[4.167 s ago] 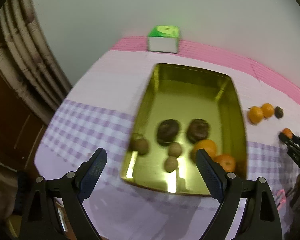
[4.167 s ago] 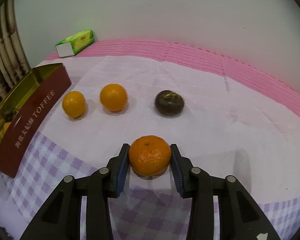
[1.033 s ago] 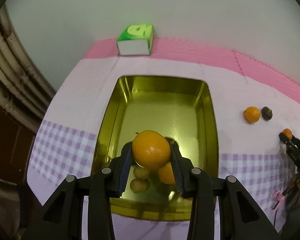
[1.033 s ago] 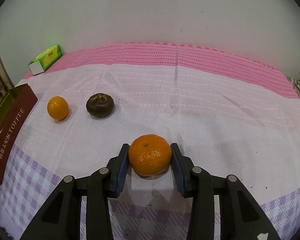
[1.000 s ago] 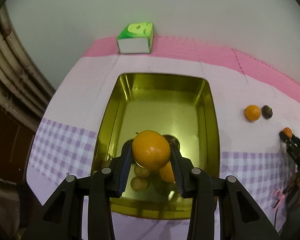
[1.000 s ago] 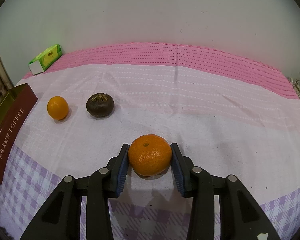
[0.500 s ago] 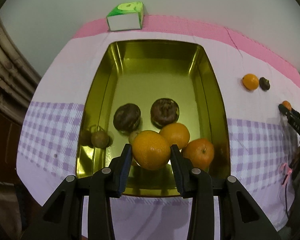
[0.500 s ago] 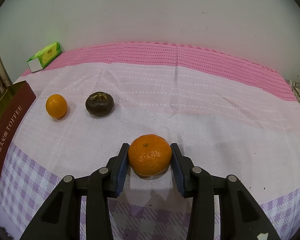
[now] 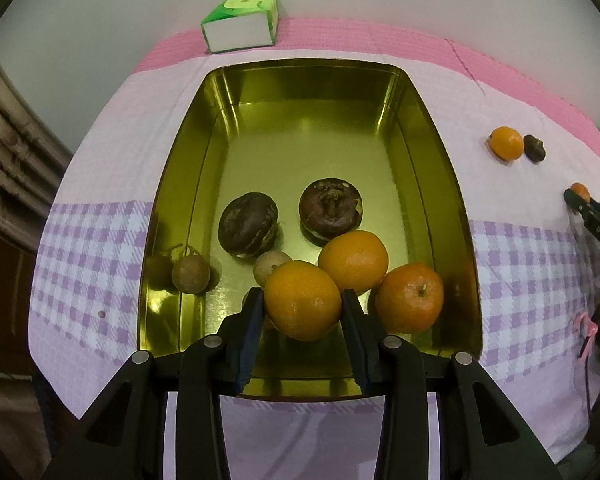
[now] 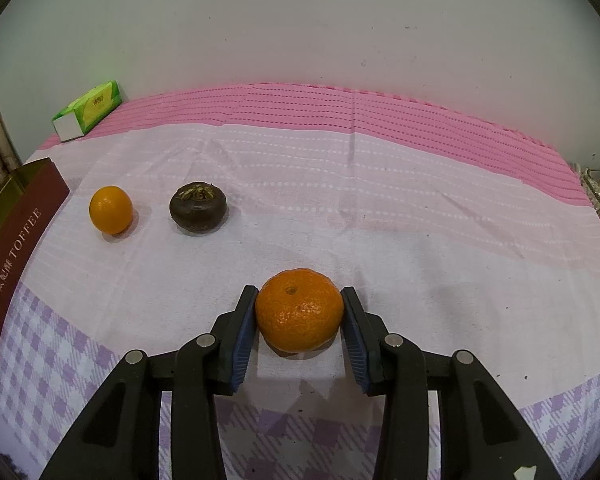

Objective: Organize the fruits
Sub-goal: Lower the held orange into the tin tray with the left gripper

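My left gripper [image 9: 302,304] is shut on an orange [image 9: 302,300] and holds it low over the near end of the gold tin [image 9: 436,128]. In the tin lie two oranges [image 9: 354,260], two dark mangosteens [image 9: 248,224] and small brown fruits [image 9: 190,274]. My right gripper [image 10: 299,314] is shut on a mandarin [image 10: 299,314] resting on the tablecloth. Another orange [image 10: 111,209] and a mangosteen [image 10: 198,207] lie on the cloth to its far left.
A green tissue box [image 9: 242,22] stands at the back by the wall, also in the right wrist view [image 10: 88,110]. The tin's red side reading TOFFEE [image 10: 14,248] is at the left. A curtain [image 9: 8,128] hangs left of the table.
My left gripper has lowered toward the near end of the tin with its orange. The right gripper holds its mandarin in place.
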A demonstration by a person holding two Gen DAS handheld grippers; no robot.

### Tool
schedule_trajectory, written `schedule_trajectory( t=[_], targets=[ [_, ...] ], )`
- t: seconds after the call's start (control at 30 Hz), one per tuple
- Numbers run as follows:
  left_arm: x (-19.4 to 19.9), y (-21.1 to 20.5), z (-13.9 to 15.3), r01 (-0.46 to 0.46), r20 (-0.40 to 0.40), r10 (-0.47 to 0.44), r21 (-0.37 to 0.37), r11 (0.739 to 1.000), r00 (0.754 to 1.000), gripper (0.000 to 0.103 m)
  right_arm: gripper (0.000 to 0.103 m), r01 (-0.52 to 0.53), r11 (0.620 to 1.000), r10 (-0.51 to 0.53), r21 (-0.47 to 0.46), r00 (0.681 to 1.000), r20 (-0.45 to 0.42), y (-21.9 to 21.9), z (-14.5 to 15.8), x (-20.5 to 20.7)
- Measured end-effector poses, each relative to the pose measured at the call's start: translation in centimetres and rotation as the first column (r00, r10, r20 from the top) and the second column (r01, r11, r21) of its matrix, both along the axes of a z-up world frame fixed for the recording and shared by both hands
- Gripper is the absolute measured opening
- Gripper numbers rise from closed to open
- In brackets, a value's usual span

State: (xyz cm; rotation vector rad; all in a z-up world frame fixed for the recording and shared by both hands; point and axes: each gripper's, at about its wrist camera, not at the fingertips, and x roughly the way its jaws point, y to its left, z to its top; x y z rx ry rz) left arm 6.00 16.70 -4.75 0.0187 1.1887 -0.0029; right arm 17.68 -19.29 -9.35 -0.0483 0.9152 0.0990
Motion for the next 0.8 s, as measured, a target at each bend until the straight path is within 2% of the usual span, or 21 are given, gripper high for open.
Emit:
schedule_trajectory(
  t=[0.8],
  targets=[
    [0.07,0.61,-0.12,-0.014,0.023,0.014,0.025,1.0,1.0,0.04,0.043,0.005,1.0,-0.005,-0.001,1.0,-0.003,-0.07,-0.04,0.48]
  ],
)
